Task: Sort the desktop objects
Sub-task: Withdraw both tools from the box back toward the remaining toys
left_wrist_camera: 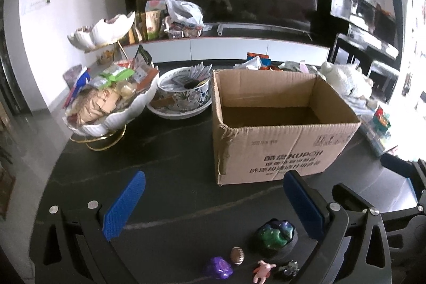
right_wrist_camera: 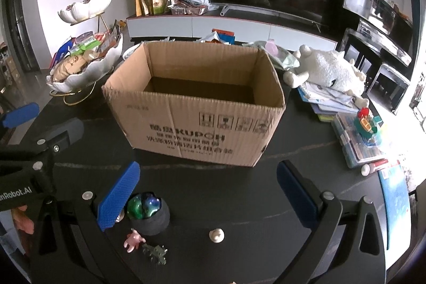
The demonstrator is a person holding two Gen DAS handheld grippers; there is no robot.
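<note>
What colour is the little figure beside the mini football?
Pink, lying right of the brown mini football; clearest in the left wrist view.

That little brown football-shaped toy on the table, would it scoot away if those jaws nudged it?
Probably. The football toy is egg-shaped, so a nudge would likely roll or spin it on the smooth dark table. It looks small and light, and its rounded sides may slip out of a pinch.

Right claw (right_wrist_camera: 207,193) spread, empty; cardboard box (right_wrist_camera: 197,108) ahead.

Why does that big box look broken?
The cardboard box has a torn, crumpled front-left corner, ragged along its top edge. It stands upright, and what shows of its inside looks empty.
</note>
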